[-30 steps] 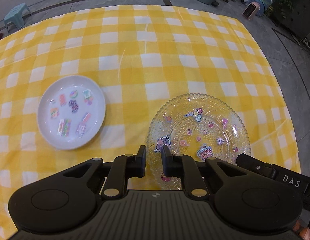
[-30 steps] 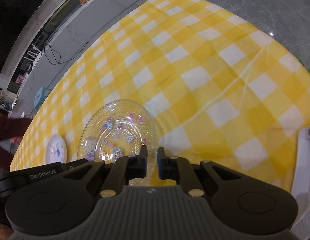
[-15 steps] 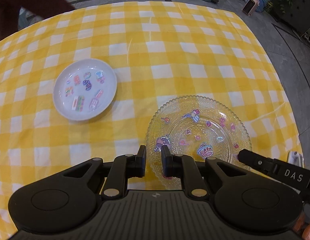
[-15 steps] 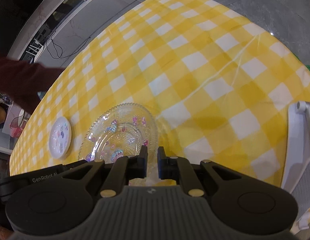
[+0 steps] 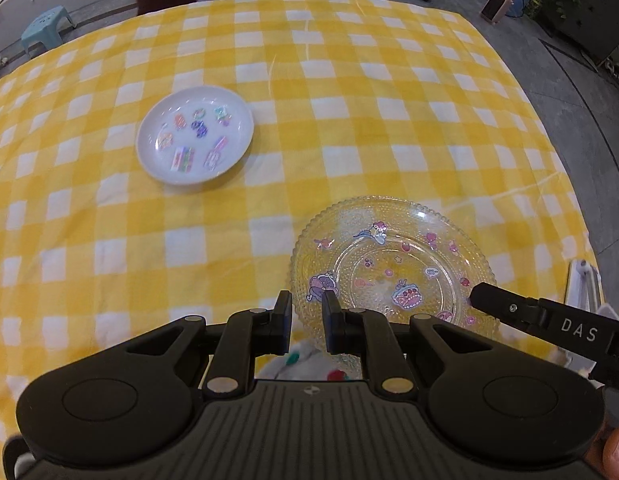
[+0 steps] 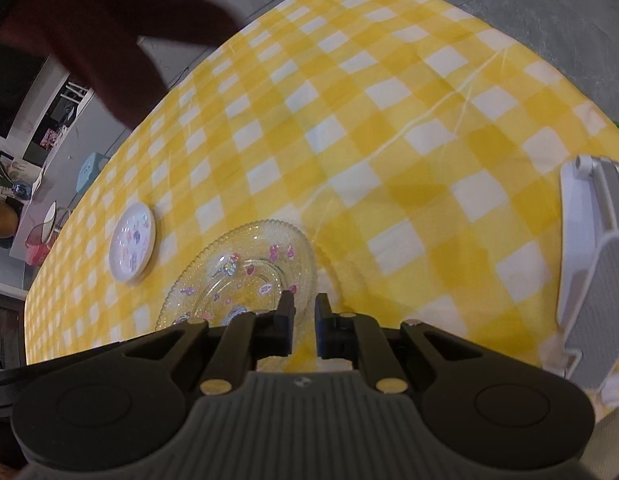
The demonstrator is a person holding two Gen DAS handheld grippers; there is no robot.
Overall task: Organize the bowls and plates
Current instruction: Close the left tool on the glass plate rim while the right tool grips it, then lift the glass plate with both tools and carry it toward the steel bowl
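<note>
A clear glass plate (image 5: pixel 393 268) with cartoon stickers lies near the front right of the yellow checked tablecloth; it also shows in the right wrist view (image 6: pixel 245 276). A small white plate (image 5: pixel 195 134) with stickers lies farther back left, and shows in the right wrist view (image 6: pixel 132 242). My left gripper (image 5: pixel 306 320) hovers at the glass plate's near left rim, jaws nearly closed with a small gap, holding nothing. My right gripper (image 6: pixel 304 322) hovers at the plate's near right rim, jaws likewise narrow and empty. Its finger (image 5: pixel 509 304) shows at the right in the left wrist view.
A white rack (image 6: pixel 593 264) stands at the table's right edge. A person's dark red sleeve (image 6: pixel 97 28) reaches over the far side of the table. A small blue stool (image 5: pixel 45 24) and bins stand on the floor beyond the table.
Both grippers have pulled back and up, so both plates look farther away. A dark red sleeve has come in over the far side of the table.
</note>
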